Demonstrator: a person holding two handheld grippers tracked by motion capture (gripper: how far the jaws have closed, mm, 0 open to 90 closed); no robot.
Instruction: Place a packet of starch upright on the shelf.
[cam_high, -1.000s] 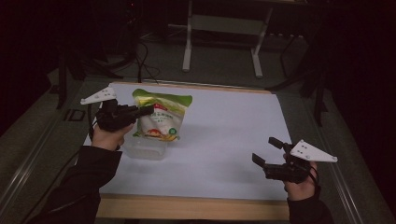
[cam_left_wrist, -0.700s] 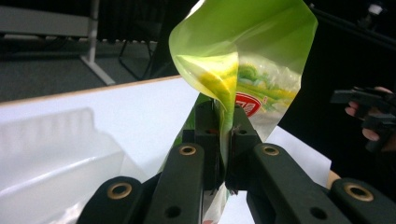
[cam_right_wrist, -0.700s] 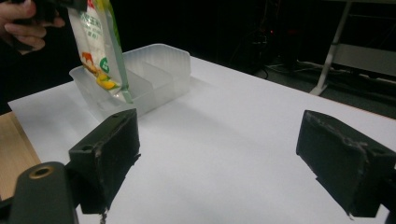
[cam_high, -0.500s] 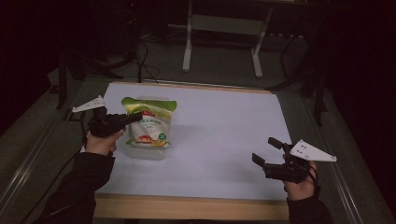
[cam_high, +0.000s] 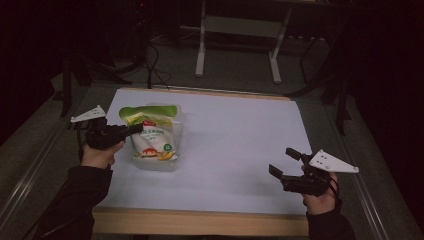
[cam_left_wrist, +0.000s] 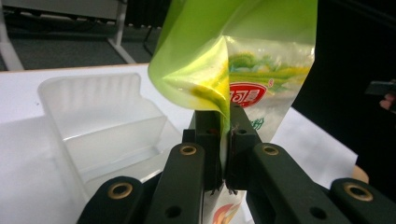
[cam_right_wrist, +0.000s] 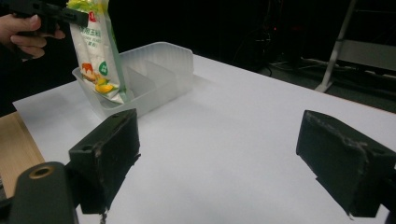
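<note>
Holding: left gripper (cam_left_wrist: 223, 140) fingers pinch the snack bag (cam_high: 151, 137) by its edge
Bag bottom: probably inside the plastic bin (cam_right_wrist: 163, 70)
Right gripper (cam_high: 285, 162): fingers spread, nothing between

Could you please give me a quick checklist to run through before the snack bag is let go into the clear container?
1. Left claw shut on the snack bag near its top edge: ok.
2. Bag's lower end inside the clear container, in the compartment nearer the table's front edge: ok.
3. Bag's bottom resting on the container floor: cannot tell, the wall blurs it.
4. Bag hanging roughly upright, not snagged on the divider: ok.
5. Right claw open and well apart from the container: ok.
6. Container sitting flat on the white table: ok.
</note>
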